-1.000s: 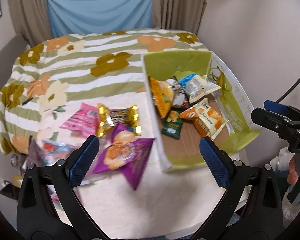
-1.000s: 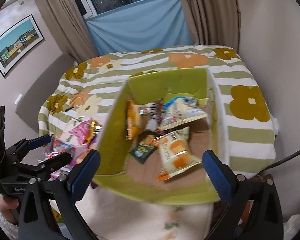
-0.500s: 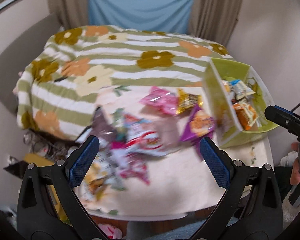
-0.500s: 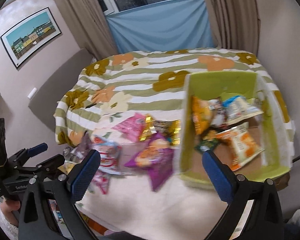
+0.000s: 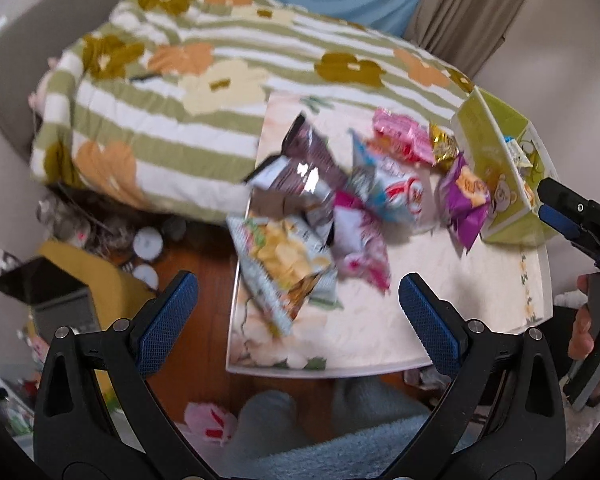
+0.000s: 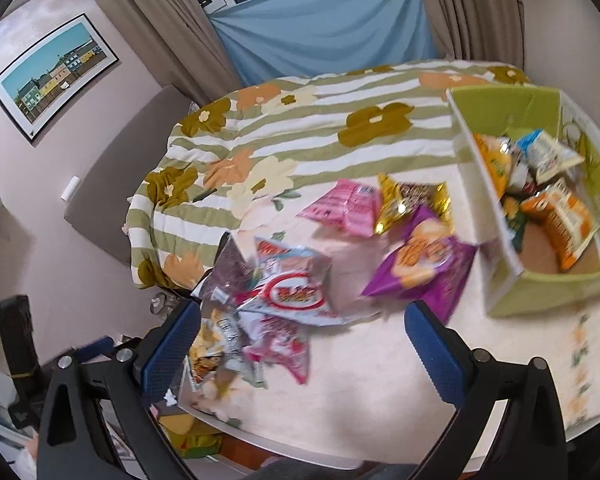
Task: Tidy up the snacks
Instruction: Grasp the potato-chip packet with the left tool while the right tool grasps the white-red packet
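Several snack bags lie loose on a small white table (image 5: 380,344): a chips bag (image 5: 284,256) at the near left, a dark foil bag (image 5: 300,164), a white and red bag (image 6: 296,280), a pink bag (image 6: 344,208), a gold bag (image 6: 404,200) and a purple bag (image 6: 424,260). A green box (image 6: 548,284) at the table's right end holds several more bags. My left gripper (image 5: 298,308) is open and empty above the table's near left. My right gripper (image 6: 302,336) is open and empty above the loose pile; it also shows at the right edge of the left wrist view (image 5: 572,216).
A bed with a green striped floral cover (image 6: 284,128) lies behind the table. Clutter, a yellow cushion (image 5: 72,264) and round items sit on the wooden floor (image 5: 204,256) left of the table. Walls stand at the right and left. My legs in light blue (image 5: 340,432) are at the near edge.
Both grippers have swung left and back, away from the green box. The views now take in the loose pile and the table's left edge. Both stay open and empty.
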Tool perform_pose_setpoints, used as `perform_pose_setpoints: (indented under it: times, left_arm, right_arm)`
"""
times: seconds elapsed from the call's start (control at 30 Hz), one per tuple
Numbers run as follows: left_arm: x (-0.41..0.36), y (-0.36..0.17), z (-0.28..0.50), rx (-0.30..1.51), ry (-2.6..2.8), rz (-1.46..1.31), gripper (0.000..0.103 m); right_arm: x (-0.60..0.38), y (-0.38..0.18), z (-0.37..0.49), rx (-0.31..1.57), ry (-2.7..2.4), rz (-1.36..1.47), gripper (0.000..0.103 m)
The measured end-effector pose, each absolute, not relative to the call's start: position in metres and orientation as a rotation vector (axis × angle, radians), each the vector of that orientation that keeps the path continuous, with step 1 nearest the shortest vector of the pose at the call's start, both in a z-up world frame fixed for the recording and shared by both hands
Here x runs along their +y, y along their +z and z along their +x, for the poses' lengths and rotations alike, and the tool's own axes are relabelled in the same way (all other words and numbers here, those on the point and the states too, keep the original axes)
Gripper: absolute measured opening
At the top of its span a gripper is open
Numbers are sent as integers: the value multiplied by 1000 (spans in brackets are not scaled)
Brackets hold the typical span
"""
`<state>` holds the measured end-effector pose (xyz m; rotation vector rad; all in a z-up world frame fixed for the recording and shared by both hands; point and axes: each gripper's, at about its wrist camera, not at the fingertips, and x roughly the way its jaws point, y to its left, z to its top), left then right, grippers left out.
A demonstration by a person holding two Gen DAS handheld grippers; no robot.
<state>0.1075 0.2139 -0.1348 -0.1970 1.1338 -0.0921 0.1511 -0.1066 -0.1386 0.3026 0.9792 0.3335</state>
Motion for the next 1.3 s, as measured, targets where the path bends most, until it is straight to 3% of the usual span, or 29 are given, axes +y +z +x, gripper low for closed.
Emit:
perform_pose_setpoints:
  times: [0.47,0.83,1.03,1.3]
  left_arm:
    - [214,-222,131,1262,-44,-396,100]
    - [193,-252,167,1316,50,-370,99]
    - [191,-259,175,1337,101,-351,91]
    - [188,-269,181,1365,146,-322,90]
  right_arm:
    - [-65,-193,186,1144,405,278,102]
    - [-54,-225,230,1240,499,262,102]
    - [-45,-239,250,1281,551,250,102]
    - [-32,-257,270,1332,567,201,102]
